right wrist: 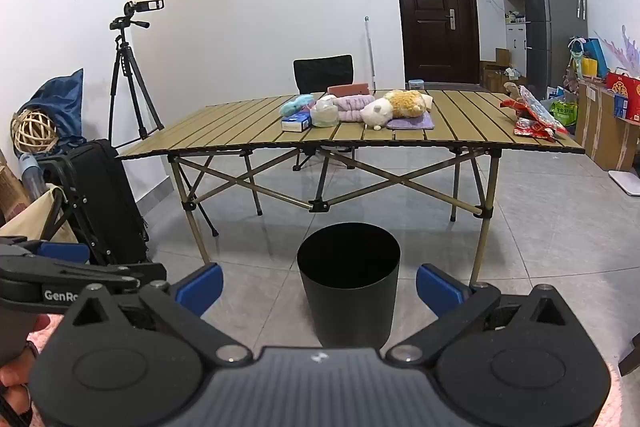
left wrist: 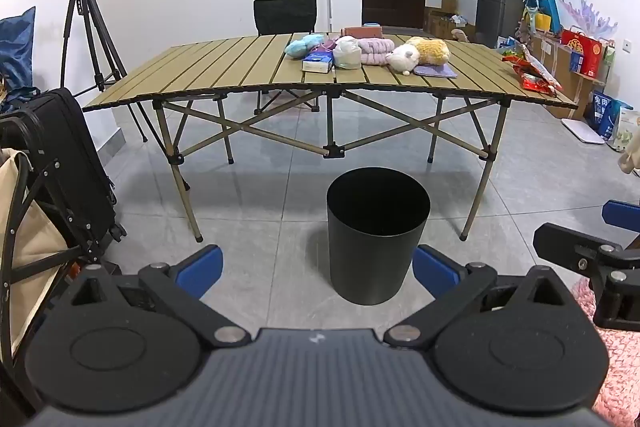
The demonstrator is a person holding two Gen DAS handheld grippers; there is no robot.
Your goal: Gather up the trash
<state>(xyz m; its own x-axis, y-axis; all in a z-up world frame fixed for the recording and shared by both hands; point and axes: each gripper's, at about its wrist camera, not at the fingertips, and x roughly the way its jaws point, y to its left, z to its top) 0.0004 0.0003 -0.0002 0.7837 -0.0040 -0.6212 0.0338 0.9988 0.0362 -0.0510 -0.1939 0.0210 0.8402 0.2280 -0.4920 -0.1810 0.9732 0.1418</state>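
You held both tongs, left (left wrist: 318, 269) and right (right wrist: 319, 287), wide open and empty; black bin (left wrist: 378, 235) sat on floor before table (left wrist: 224, 71); red wrappers (left wrist: 532, 71) at its right edge.

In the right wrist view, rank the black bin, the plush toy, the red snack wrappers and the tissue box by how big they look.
Largest to smallest as they appear:
1. Black bin, though it stands on the floor nearest the camera, which inflates it.
2. Plush toy.
3. Red snack wrappers, close to the plush toy in apparent size, so that order is unsure.
4. Tissue box.
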